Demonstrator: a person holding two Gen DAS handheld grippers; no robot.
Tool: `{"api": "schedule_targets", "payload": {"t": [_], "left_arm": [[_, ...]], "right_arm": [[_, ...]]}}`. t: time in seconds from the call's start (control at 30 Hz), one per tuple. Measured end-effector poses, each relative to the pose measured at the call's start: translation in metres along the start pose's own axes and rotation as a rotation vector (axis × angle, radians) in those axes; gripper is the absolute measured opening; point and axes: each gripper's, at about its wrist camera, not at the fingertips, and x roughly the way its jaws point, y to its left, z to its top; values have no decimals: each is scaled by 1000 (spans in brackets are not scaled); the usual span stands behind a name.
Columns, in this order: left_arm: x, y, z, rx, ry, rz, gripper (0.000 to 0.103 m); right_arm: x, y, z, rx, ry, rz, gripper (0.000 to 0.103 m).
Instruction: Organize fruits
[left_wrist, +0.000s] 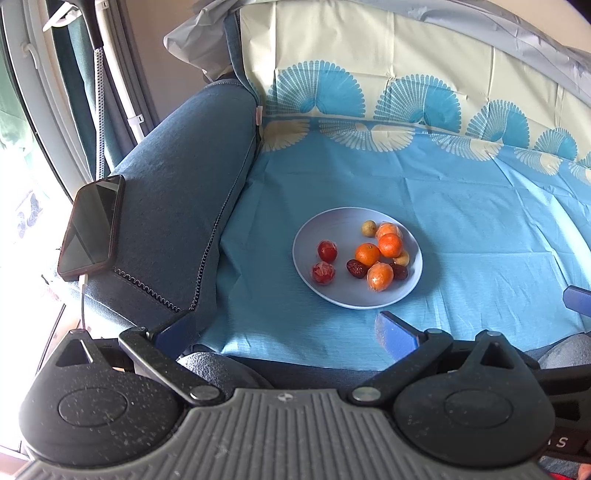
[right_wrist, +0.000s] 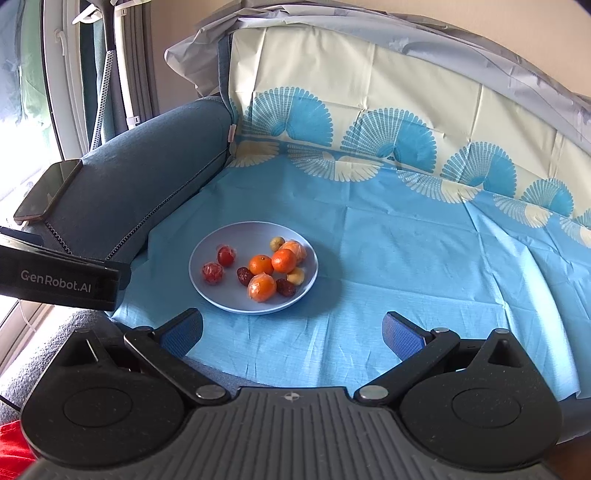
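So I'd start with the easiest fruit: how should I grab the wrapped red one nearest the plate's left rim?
Pinch the wrapped red fruit across its round middle, coming from above; bare plate around it leaves finger room.

We see a blue sofa seat covered by a light blue cloth (right_wrist: 388, 258) whose cream border with blue fan patterns climbs the backrest (right_wrist: 369, 103). At nine o'clock stands the denim-blue armrest (left_wrist: 177, 206), a dark phone (left_wrist: 92, 229) lying on top of it. Beyond, at ten o'clock, a bright window (left_wrist: 22, 184) with dark green curtains (left_wrist: 79, 74) floods in daylight. A beige wall (right_wrist: 184, 22) rises behind.
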Motion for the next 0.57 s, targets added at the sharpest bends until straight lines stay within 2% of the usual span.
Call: {"api": "schedule_targets", "payload": {"t": [0.57], "left_arm": [[3, 1, 1, 0, 11, 0, 103]], "right_arm": [[1, 3, 2, 1, -5, 9, 102]]}}
